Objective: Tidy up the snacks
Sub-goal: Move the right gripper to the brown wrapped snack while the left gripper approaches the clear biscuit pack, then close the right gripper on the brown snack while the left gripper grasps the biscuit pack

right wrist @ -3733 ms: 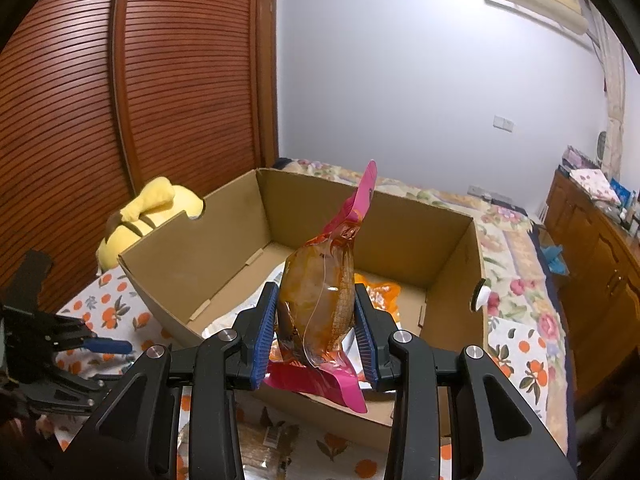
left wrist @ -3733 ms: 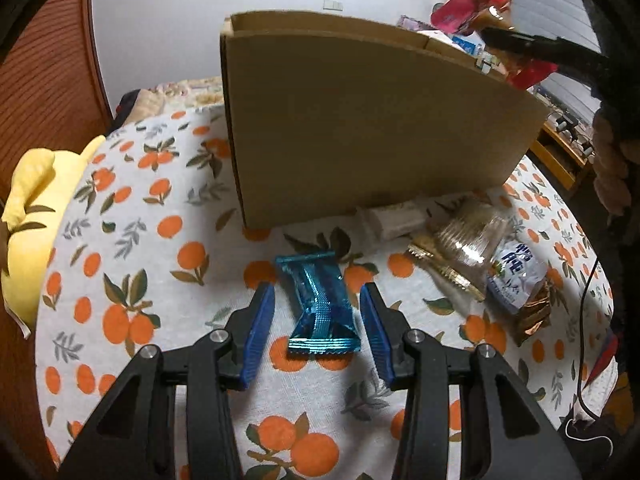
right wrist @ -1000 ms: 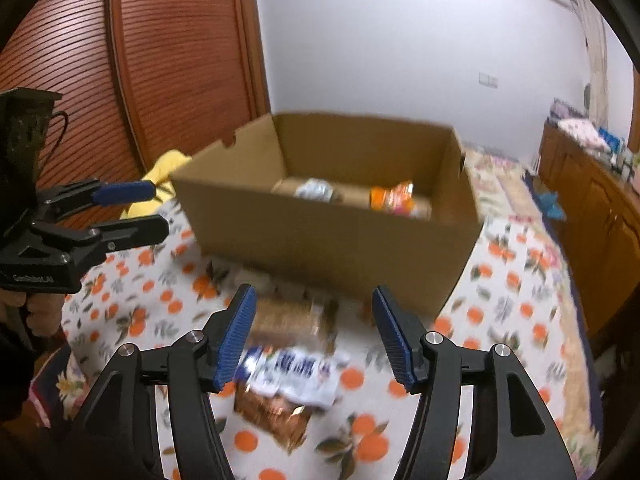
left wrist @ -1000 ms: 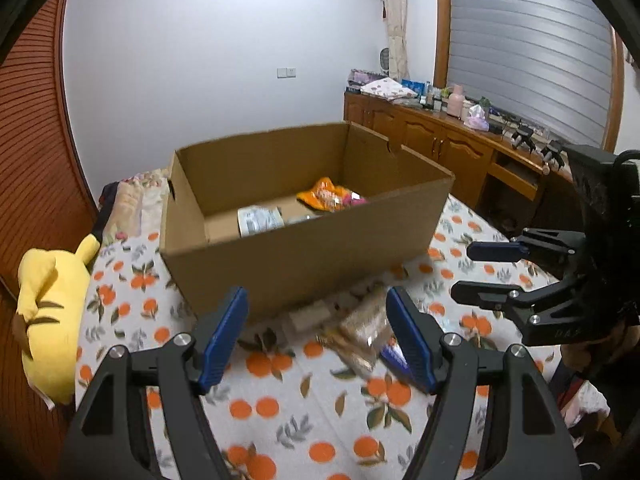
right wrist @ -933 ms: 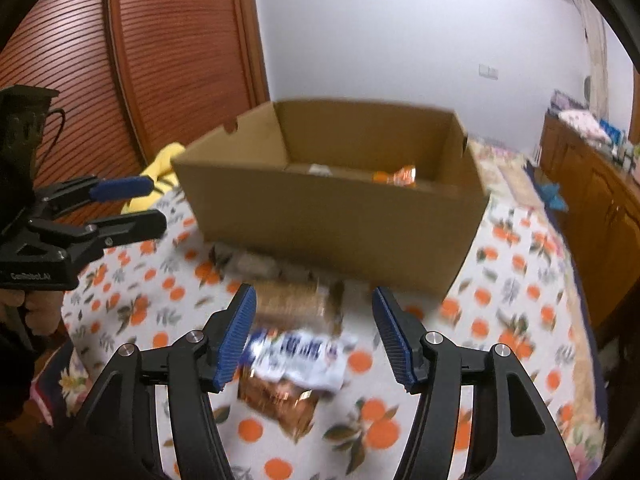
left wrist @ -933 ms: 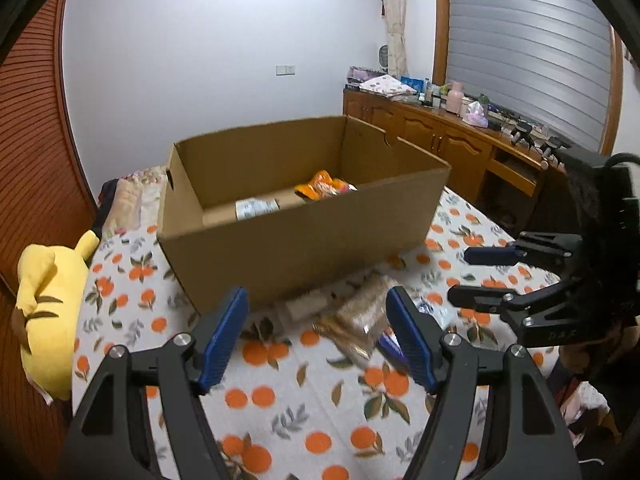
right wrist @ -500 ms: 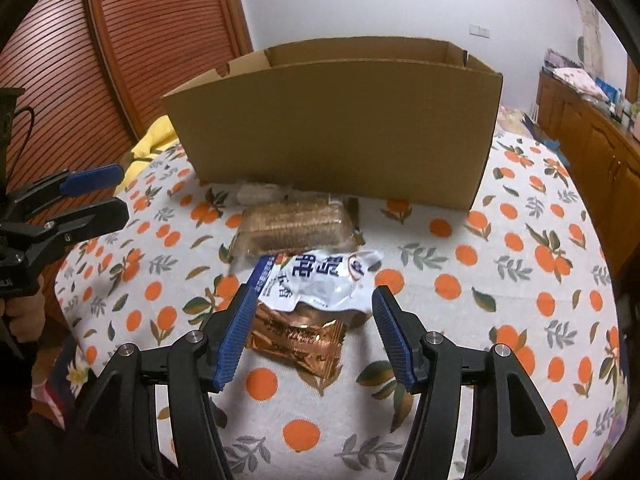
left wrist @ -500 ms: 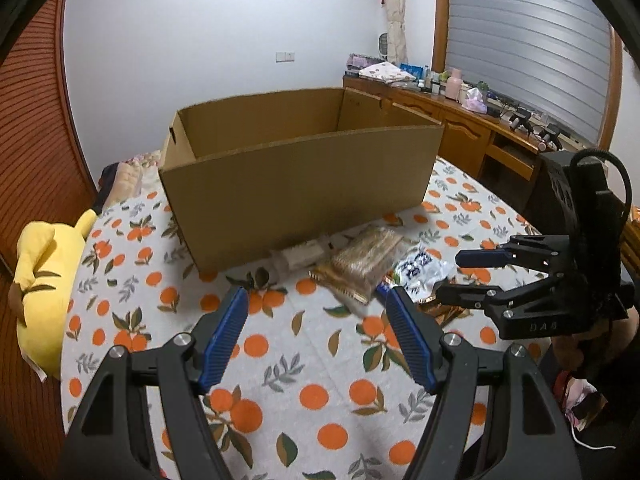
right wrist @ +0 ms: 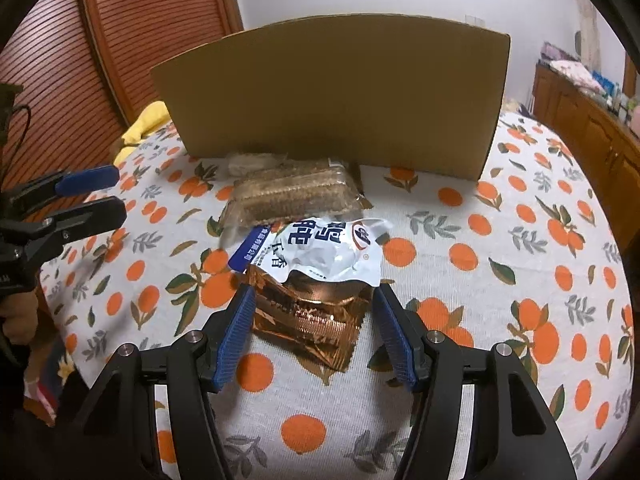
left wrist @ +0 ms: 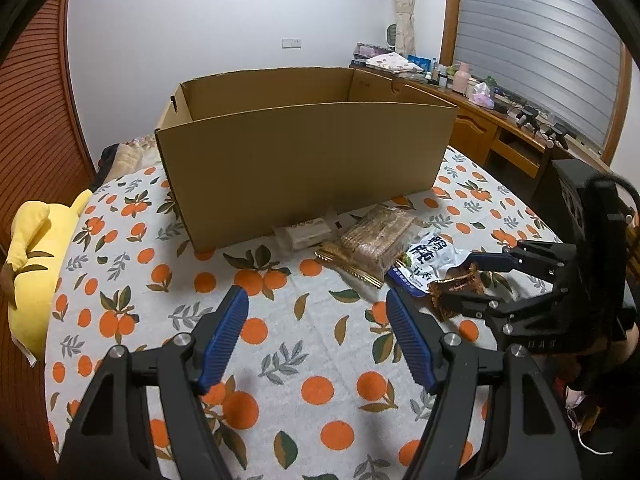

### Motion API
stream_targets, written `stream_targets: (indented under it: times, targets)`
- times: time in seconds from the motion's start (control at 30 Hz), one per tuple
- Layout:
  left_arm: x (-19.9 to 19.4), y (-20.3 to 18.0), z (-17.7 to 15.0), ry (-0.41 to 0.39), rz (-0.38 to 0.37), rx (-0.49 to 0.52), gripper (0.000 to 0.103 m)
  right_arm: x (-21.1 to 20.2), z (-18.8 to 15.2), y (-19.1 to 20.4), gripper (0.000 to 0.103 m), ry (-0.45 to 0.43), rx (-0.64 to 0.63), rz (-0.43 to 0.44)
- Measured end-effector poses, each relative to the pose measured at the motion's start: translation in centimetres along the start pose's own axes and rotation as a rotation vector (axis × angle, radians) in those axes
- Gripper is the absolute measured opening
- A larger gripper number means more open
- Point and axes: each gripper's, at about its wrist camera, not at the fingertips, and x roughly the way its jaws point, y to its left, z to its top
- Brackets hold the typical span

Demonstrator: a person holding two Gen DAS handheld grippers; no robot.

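The right claw (right wrist: 312, 322) stands wide apart with the copper foil packet (right wrist: 308, 316) lying between its blue pads, which do not appear to press it. The left claw (left wrist: 316, 334) is also wide and holds nothing, over bare orange-print cloth on the tabletop (left wrist: 280, 364).

Just beyond the foil packet, a white-and-blue pouch (right wrist: 320, 250) overlaps its far edge. Behind that lies a clear-wrapped brown biscuit pack (right wrist: 292, 196), then a small pale packet (left wrist: 306, 234) against the foot of the cardboard box (left wrist: 304, 168).

So four snacks seem left outside the box; its inside is hidden from both views. The foil packet looks like the next to be picked up.
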Motion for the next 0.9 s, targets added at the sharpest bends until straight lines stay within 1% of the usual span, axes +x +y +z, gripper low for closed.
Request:
stream_targets:
  times: [0.03,0.07,0.1,0.13,0.23,0.27,0.3,0.33,0.4,0.6,0.67,0.73,0.9]
  targets:
    - [0.2,0.0,0.1,0.002,-0.001,-0.002,0.072,0.0,0.0,0.1,0.063,-0.002,-0.005,-0.003]
    - [0.4,0.0,0.2,0.004,-0.004,-0.003,0.072,0.1,-0.1,0.3,0.06,-0.006,-0.018,-0.013]
    - [0.7,0.0,0.3,0.006,-0.008,-0.003,0.072,0.1,-0.3,0.5,0.055,-0.01,-0.036,-0.028]
    - [1.0,0.0,0.5,0.01,-0.011,-0.002,0.072,0.0,-0.4,0.7,0.051,-0.015,-0.046,-0.032]
    - [1.9,-0.4,0.9,0.011,-0.019,0.01,0.072,-0.3,-0.8,0.6,0.038,-0.024,-0.048,-0.026]
    - [2.3,-0.6,1.2,0.009,-0.025,0.015,0.072,-0.4,-0.8,0.5,0.03,-0.027,-0.044,-0.018]
    - [2.7,-0.8,1.4,0.01,-0.032,0.02,0.072,-0.6,-1.0,0.4,0.025,-0.028,-0.038,-0.005]
    - [3.1,-0.9,1.6,0.012,-0.04,0.024,0.072,-0.7,-1.0,0.3,0.025,-0.027,-0.038,-0.005]
    - [4.0,-1.2,2.1,0.023,-0.054,0.031,0.07,-1.0,-1.3,0.1,0.019,-0.03,-0.042,-0.01]
    - [6.3,-2.5,3.9,0.046,-0.099,0.077,0.062,-1.8,-1.9,-0.5,0.018,-0.04,-0.024,-0.019]
    - [7.3,-2.9,4.3,0.072,-0.123,0.101,0.061,-1.9,-1.9,-0.8,0.018,-0.042,-0.016,-0.023]
    - [8.0,-3.3,4.5,0.089,-0.134,0.124,0.059,-1.9,-1.9,-1.0,0.022,-0.041,-0.007,-0.018]
    - [9.1,-4.2,4.9,0.118,-0.134,0.171,0.059,-2.0,-1.8,-1.0,0.029,-0.039,-0.011,-0.018]
